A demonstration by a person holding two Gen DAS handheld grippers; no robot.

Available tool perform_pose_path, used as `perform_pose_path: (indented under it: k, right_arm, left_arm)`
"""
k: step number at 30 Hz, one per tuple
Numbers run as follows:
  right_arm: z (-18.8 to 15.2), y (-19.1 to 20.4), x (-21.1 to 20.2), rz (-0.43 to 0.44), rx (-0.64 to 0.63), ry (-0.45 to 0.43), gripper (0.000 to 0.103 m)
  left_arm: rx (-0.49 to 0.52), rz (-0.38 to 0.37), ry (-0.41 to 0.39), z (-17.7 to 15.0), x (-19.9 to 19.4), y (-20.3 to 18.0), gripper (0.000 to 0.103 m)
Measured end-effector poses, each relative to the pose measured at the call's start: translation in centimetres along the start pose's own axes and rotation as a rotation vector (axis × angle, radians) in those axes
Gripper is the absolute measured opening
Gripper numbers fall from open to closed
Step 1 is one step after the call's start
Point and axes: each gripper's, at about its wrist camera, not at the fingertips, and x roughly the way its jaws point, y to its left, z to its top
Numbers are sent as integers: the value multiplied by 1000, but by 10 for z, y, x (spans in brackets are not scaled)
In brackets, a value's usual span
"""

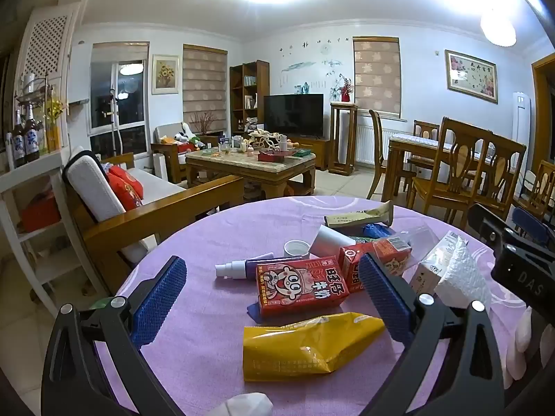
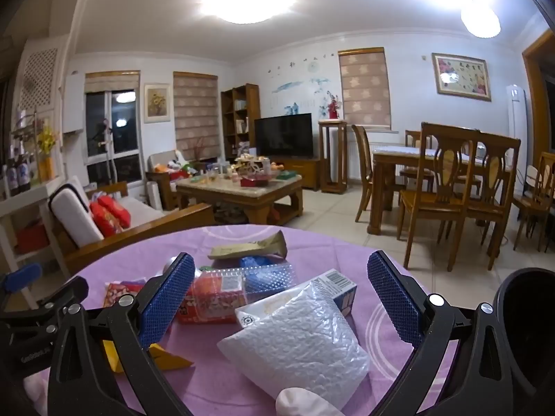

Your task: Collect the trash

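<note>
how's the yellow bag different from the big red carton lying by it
The yellow bag is soft and crumpled with its mouth gaping open; the red carton is a rigid box holding its shape. The bag is plain yellow with fine print; the carton bears a cartoon face and large characters. The bag lies nearest the left gripper, the carton just beyond it. Both lie flat on the purple tablecloth.
</note>
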Motion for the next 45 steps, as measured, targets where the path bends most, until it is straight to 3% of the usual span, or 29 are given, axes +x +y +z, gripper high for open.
perform_pose_path:
  k: [45]
  right_arm:
    - [0, -1, 0, 0, 6, 0, 98]
  left_arm:
    - [-7, -8, 5, 0, -1, 0, 98]
